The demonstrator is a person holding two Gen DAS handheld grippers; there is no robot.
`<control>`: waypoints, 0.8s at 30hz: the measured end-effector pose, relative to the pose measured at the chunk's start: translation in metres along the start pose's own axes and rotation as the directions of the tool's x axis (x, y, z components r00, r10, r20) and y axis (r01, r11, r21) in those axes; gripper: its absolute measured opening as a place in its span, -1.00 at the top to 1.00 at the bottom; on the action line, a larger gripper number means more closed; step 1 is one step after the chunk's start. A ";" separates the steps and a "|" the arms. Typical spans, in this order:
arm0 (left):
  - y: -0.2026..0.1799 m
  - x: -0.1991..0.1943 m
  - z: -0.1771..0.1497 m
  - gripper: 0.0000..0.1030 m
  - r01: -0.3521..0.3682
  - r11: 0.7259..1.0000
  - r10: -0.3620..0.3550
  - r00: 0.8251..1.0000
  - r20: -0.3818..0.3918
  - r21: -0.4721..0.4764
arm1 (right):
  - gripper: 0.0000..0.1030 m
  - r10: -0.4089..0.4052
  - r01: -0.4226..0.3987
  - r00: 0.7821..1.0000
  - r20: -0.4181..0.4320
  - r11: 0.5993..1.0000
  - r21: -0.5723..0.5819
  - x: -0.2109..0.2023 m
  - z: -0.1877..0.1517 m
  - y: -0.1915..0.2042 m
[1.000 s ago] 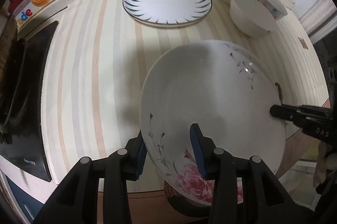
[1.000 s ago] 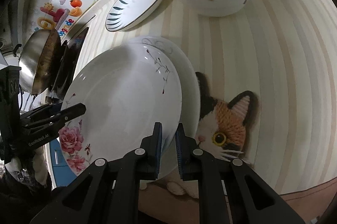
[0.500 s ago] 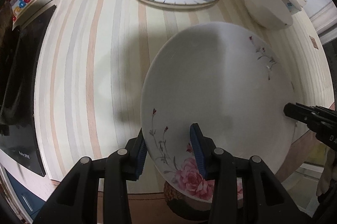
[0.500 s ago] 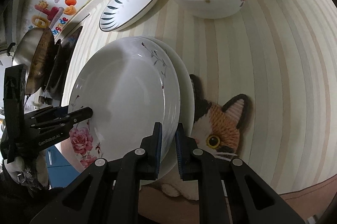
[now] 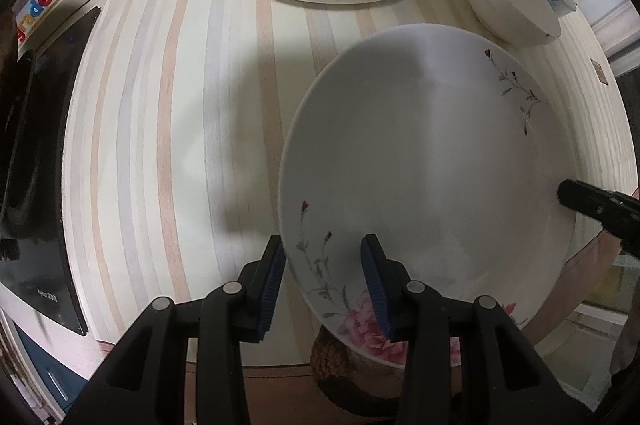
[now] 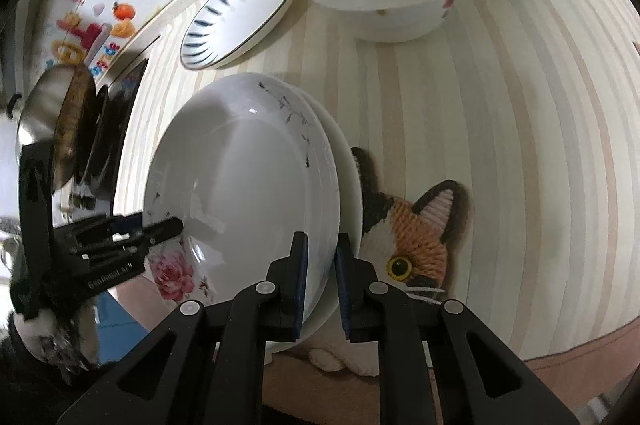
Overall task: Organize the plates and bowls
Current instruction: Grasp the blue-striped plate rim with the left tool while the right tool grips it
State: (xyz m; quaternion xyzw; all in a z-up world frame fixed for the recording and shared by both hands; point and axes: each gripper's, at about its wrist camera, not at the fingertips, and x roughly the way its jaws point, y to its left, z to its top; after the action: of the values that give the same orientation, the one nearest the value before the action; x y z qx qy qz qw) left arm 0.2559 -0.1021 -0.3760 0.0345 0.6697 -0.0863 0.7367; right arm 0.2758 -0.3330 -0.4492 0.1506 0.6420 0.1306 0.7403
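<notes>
Risk, left side: the left tool is gripping the rose plate at its near rim only. It is partly open, one pad outside the rim and one over the sloping inside. If it slips on that glazed slope, the plate could be dropping onto the second plate under it and chipping both.

Risk, centre: the stack is sitting at the lower middle of the frame, close to the front edge of the desk, on a cat mat. A sideways nudge could be sliding it off that edge.

Risk, right side: the right tool is opening its nearly closed jaws with the rose plate's rim between them. The pads appear to be touching the rim on both sides, though the fisheye makes this uncertain. If the plate is not yet seated, its weight is passing to the left grip alone and it could be tipping.

Pose: the left tool is pointing straight down over the plate's rose-patterned rim. The right tool is angling steeply down from the opposite side, entering the left wrist view at right centre.
</notes>
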 end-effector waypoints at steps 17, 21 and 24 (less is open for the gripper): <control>0.067 -0.057 0.068 0.19 0.057 0.987 -0.023 0.975 0.220 -0.150 | 0.19 0.089 -0.092 0.990 0.111 0.995 0.026 -0.069 0.073 0.028; 0.086 -0.045 0.131 0.19 0.063 0.983 -0.022 0.973 0.230 -0.174 | 0.19 0.067 -0.063 0.991 0.113 0.997 -0.042 -0.049 0.148 0.059; 0.097 -0.030 0.165 0.19 0.068 0.979 -0.026 0.977 0.214 -0.193 | 0.19 0.015 -0.012 0.998 0.066 0.999 -0.046 -0.019 0.195 0.066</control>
State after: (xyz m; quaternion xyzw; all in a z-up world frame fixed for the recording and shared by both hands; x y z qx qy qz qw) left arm 0.4324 -0.0319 -0.3355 -0.0644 0.5941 -0.0396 0.8009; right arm 0.4660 -0.2904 -0.3812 0.1423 0.6131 0.1450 0.7634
